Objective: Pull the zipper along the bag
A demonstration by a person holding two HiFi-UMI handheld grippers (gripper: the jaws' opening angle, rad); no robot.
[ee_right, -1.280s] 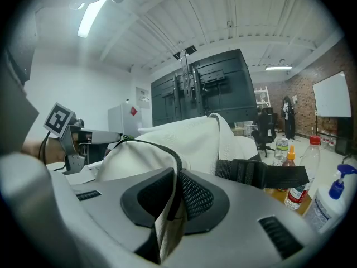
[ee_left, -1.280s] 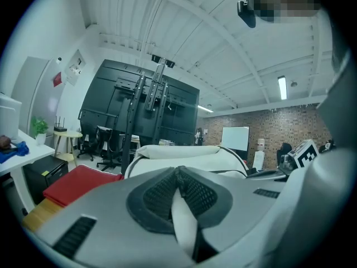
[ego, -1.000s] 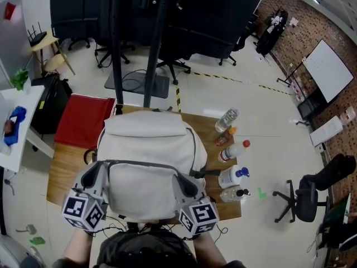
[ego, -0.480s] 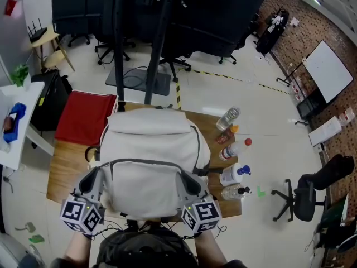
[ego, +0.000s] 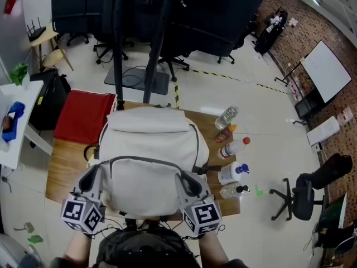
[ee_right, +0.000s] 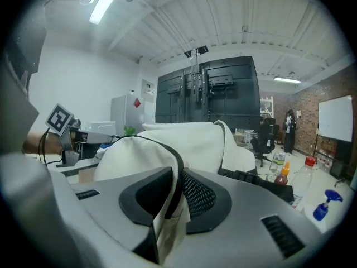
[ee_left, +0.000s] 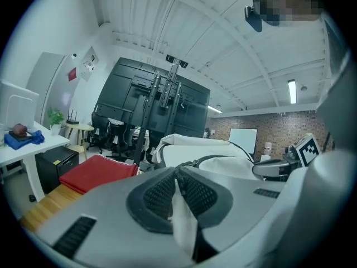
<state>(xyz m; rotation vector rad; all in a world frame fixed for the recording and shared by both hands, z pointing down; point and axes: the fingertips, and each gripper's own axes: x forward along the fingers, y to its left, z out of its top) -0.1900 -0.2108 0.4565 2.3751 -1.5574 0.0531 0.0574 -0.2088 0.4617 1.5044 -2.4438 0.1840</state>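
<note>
1. Because the cream backpack is soft, light cloth that sags and bunches, I judge it needs one hold to keep it taut beside the zipper while the other draws the pull. In the head view it lies flat on the wooden table, filling the middle. The dark zipper arcs across its near part. The left gripper meets the left end of that arc and the right gripper the right end, both at the near edge.

2. In the left gripper view, the left gripper is clamped nearly closed on a thin fold of the backpack cloth. The rest of the bag rises just beyond the tips. This pinch on plain fabric looks apt for anchoring, though thin cloth could slip.

3. In the right gripper view, the right gripper stands narrow. Its jaws have just been opening a little, yet the backpack edge, with the zipper band, sits between the pads and touches both. Whether the pull tab itself is caught there I cannot tell.
</note>
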